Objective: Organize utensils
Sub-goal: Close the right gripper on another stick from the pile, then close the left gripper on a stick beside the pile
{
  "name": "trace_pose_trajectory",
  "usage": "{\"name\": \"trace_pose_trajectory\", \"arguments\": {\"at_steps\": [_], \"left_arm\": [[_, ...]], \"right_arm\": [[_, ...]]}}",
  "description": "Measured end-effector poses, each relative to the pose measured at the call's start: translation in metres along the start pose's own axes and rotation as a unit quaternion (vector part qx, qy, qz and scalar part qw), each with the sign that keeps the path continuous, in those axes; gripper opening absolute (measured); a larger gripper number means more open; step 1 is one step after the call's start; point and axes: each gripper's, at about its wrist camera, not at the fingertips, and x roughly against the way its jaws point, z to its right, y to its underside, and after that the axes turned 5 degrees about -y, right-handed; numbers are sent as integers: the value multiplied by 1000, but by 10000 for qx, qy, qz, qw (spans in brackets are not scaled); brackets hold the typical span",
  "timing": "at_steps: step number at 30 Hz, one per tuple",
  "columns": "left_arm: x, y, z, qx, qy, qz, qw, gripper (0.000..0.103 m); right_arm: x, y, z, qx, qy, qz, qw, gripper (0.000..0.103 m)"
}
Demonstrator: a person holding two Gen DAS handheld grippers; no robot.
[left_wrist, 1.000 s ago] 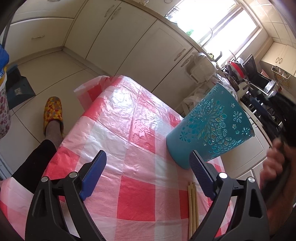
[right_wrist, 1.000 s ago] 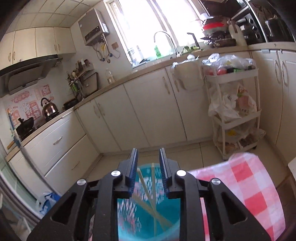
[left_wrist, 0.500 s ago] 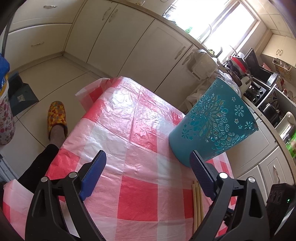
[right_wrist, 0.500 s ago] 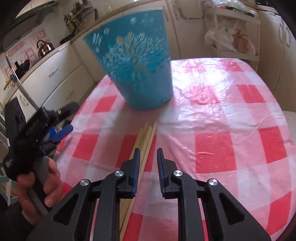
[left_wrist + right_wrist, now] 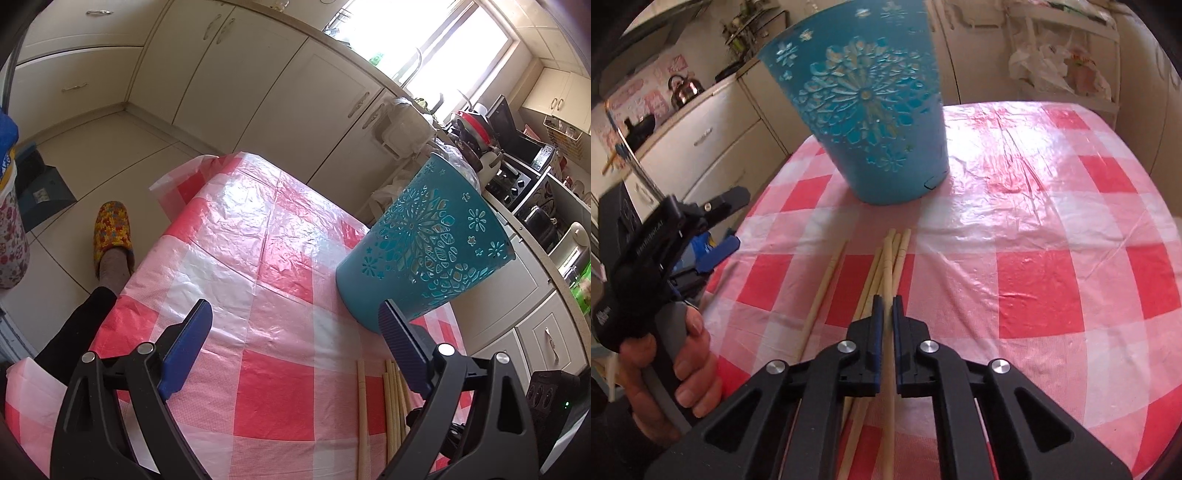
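A teal cut-out holder [image 5: 871, 110] stands upright on the red-and-white checked tablecloth [image 5: 1052, 258]; it also shows in the left wrist view [image 5: 424, 243]. Several pale wooden chopsticks [image 5: 882, 266] lie in a bundle in front of it, with one more [image 5: 823, 291] lying apart to the left. My right gripper [image 5: 887, 302] is low over the bundle, its jaws closed on one chopstick. My left gripper [image 5: 295, 325] is wide open and empty above the cloth, left of the holder; chopstick ends [image 5: 391, 391] lie by its right finger.
The left gripper in a hand [image 5: 661, 258] sits at the table's left edge. Cream kitchen cabinets [image 5: 258, 74] and floor surround the table. A wire rack with bags [image 5: 1067, 66] stands behind the far edge. A slippered foot [image 5: 112, 236] is beside the table.
My right gripper came away from over the holder, dropped down to the chopsticks on the cloth and narrowed around one. The left gripper stayed open and nearly still.
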Motion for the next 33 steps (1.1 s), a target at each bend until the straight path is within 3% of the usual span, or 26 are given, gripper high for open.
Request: {"name": "trace_pose_trajectory", "arguments": {"at_steps": [4,8,11,20,21,23,28,30,33], "left_arm": [[-4,0,7,-181,-155,-243,9994,87],[-8,15,30,-930,-503,-838,9909,87],[-9,34,54,-1753,-791,-1024,9760,87],[-14,64,99,-3037,-1291,-1070,9379,83],[-15,67,102,-3168,-1289,-1110,9331,79],[-18,67,106,-3222,-1193,-1214,9313,67],[-19,66,114,-3377,-871,-1266,9286,16],[-19,63,113,-3299,-669,-1421,9309,9],[-23,57,110,-3149,-516,-1654,9332,8]], "right_arm": [[7,0,9,-178,-12,141,9997,6],[13,1,14,-110,198,263,9994,6],[12,1,16,-54,278,225,9993,6],[8,4,15,177,457,35,9988,6],[7,4,14,217,488,31,9986,6],[6,5,12,288,546,34,9981,6],[5,4,13,325,548,23,9980,6],[5,4,12,343,540,12,9979,6],[6,2,15,258,447,-6,9987,6]]}}
